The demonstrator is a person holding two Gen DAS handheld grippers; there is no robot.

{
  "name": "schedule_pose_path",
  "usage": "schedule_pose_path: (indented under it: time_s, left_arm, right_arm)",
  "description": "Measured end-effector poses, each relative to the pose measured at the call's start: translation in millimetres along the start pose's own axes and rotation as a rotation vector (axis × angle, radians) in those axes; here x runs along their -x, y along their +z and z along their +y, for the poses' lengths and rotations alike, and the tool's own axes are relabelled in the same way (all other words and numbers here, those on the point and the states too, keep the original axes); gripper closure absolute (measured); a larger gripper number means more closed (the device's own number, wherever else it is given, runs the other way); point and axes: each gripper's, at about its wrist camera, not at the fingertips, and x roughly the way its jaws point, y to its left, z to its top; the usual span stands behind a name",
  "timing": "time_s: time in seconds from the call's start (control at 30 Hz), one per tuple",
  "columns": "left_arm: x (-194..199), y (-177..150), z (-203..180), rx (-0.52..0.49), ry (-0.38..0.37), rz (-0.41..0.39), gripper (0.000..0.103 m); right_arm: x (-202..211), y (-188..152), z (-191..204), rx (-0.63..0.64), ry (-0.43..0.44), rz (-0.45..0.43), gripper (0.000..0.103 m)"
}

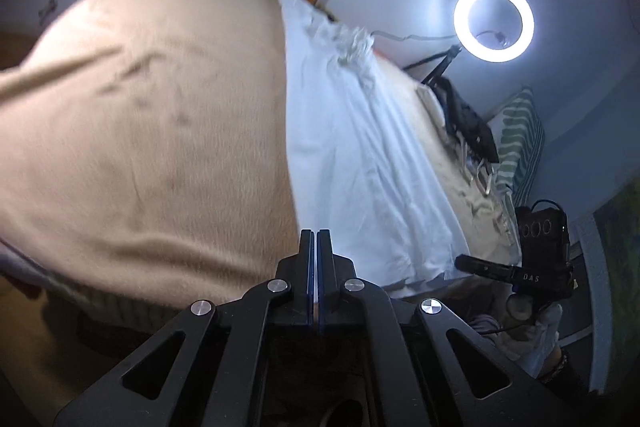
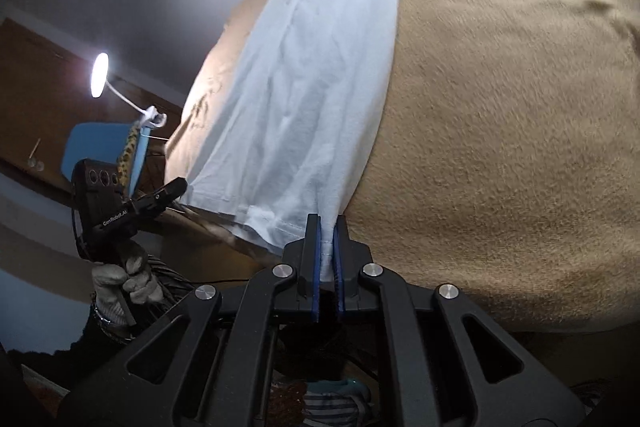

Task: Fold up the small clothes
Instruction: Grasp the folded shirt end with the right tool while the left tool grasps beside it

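Right hand-held gripper [image 2: 328, 227] clamps white garment [image 2: 304, 75] hem; left hand-held gripper [image 1: 316, 239] closed, seemingly empty. Thin bite risks slipping under pull.

Only two bits of lettering were readable: "GenRobot.AI" in white on the black plastic left gripper [image 2: 176, 191] body, and "DAS" in white on the black plastic right gripper [image 1: 466, 261] body.

Left tool [image 1: 317, 239] closed — right tool [image 2: 328, 227] clamped.
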Motion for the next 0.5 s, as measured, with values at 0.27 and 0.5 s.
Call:
schedule_pose_path:
  time_s: [0.27, 0.5]
  left_arm:
    - [-13.9, -2.6, 18.1, 0.087, -0.018, 0.079, 0.092]
    - [-29.7, -4.2, 7.5, 0.097, -0.057, 0.132, 0.066]
  right_arm:
    - [-2.5, -0.4, 2.5, 0.027, -0.011, 0.007, 0.093]
    - [-3.5, -1.8, -7.1, -0.008, 0.02, 0.008, 0.091]
